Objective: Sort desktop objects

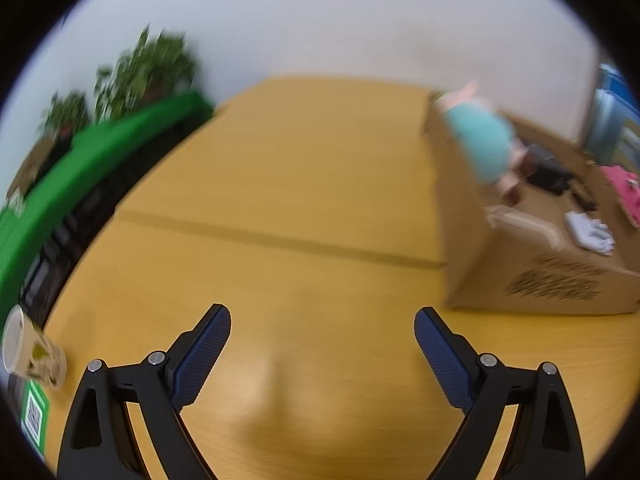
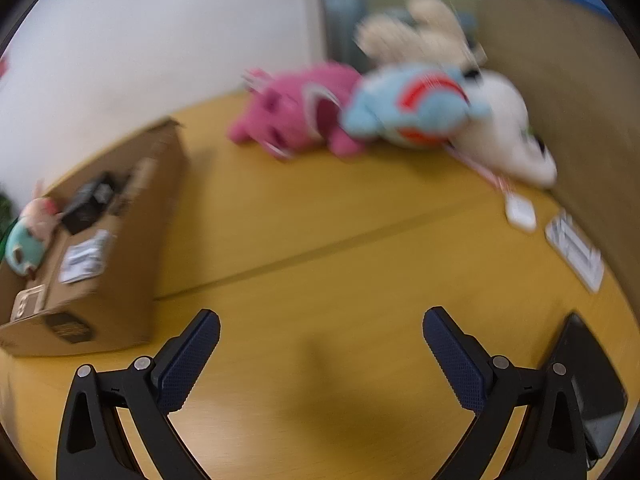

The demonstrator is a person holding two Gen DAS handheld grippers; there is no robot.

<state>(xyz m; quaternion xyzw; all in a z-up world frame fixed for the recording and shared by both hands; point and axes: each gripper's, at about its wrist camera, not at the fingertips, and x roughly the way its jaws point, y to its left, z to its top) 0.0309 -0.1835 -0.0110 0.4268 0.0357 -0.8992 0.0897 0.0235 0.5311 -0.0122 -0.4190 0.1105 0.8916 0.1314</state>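
Note:
My left gripper (image 1: 322, 326) is open and empty above the bare wooden desk (image 1: 280, 184). A cardboard box (image 1: 500, 264) stands to its right, holding a teal and pink plush toy (image 1: 480, 144), a black object (image 1: 548, 170) and a white packet (image 1: 590, 232). My right gripper (image 2: 320, 330) is open and empty over the desk (image 2: 320, 232). The same box (image 2: 104, 256) is at its left. Far ahead lie a pink plush (image 2: 292, 116), a blue plush (image 2: 408, 104), a white plush (image 2: 508, 132) and a beige plush (image 2: 416, 32).
A green strip (image 1: 92, 160) and potted plants (image 1: 148, 68) border the desk's left side. A paper cup (image 1: 28, 348) and a green QR card (image 1: 36, 416) sit at the left edge. A white case (image 2: 520, 210), a white packet (image 2: 576, 250) and a black device (image 2: 588, 376) lie at the right.

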